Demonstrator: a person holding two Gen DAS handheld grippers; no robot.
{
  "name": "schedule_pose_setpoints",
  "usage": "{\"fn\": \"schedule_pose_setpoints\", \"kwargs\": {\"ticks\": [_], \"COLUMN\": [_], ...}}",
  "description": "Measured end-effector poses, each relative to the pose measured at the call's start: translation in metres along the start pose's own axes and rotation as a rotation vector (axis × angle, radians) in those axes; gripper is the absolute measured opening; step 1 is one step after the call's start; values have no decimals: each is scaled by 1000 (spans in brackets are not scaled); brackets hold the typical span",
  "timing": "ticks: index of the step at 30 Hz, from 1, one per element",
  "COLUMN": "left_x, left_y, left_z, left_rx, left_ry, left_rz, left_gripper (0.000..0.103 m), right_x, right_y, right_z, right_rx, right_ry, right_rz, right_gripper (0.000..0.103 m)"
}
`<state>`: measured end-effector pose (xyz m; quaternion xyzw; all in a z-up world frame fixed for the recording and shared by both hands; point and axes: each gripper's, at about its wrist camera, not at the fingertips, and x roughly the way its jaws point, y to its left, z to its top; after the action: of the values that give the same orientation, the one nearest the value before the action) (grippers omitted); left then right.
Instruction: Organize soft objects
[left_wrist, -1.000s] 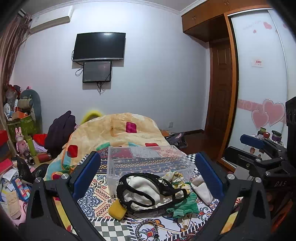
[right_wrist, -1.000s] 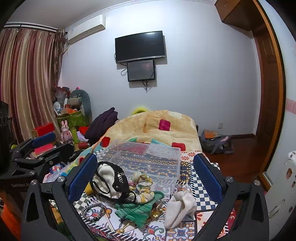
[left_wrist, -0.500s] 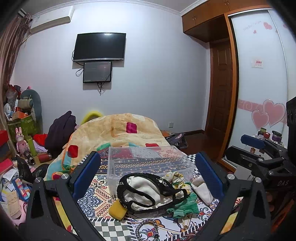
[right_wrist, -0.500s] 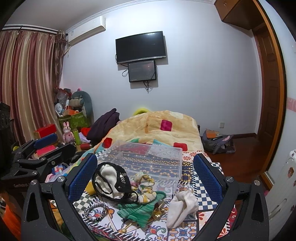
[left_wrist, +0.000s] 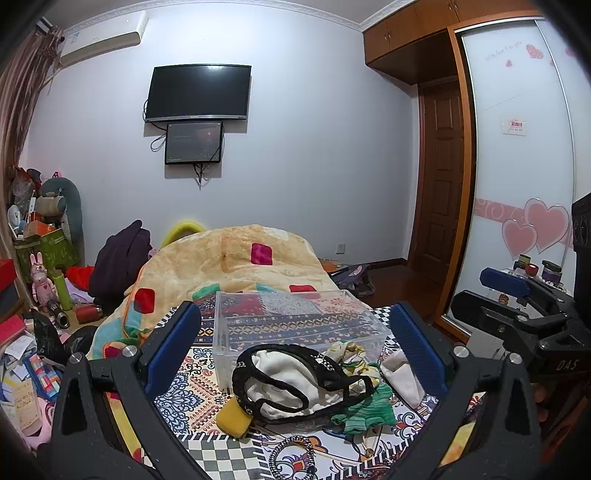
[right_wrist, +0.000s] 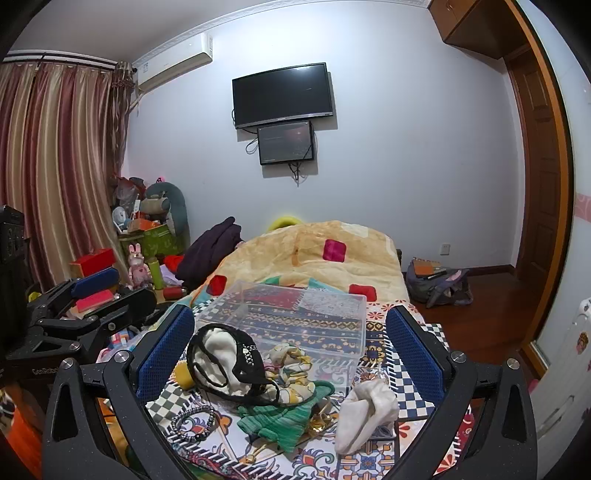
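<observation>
A pile of soft things lies on the patterned cloth in front of a clear plastic box (left_wrist: 295, 321) (right_wrist: 295, 317): a white garment with black lace trim (left_wrist: 291, 380) (right_wrist: 225, 362), a green knit piece (left_wrist: 365, 410) (right_wrist: 280, 417), a yellow-patterned cloth (right_wrist: 291, 362), a cream sock (left_wrist: 400, 376) (right_wrist: 365, 410) and a yellow sponge (left_wrist: 232, 413). My left gripper (left_wrist: 295, 354) is open and empty, hovering before the pile. My right gripper (right_wrist: 291, 354) is open and empty too. Each gripper shows in the other's view, the right one (left_wrist: 517, 306) and the left one (right_wrist: 85, 299).
A beaded bracelet (left_wrist: 291, 458) (right_wrist: 194, 421) lies at the cloth's near edge. A folded orange blanket (left_wrist: 236, 266) rises behind the box. Clutter and toys (right_wrist: 140, 251) fill the left floor. A bag (right_wrist: 439, 284) lies on the wooden floor by the door.
Both grippers have drifted very slightly; the scene shifts a few pixels. Nothing was grasped or moved.
</observation>
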<state>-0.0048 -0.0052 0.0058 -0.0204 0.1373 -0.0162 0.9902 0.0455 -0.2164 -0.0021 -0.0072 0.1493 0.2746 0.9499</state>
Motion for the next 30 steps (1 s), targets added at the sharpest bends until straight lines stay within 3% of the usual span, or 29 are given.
{"fn": "schedule_pose_setpoints", "kwargs": {"ticks": [30], "left_x": [-2], "left_y": [0], "left_z": [-1], "left_rx": [5], "left_ry": [-9], "left_rz": [0], "left_gripper": [103], "right_x": [0], "right_y": [1], "right_z": [1], "right_rx": [1], "right_ry": [0], "right_rz": [13], "right_gripper": [103]}}
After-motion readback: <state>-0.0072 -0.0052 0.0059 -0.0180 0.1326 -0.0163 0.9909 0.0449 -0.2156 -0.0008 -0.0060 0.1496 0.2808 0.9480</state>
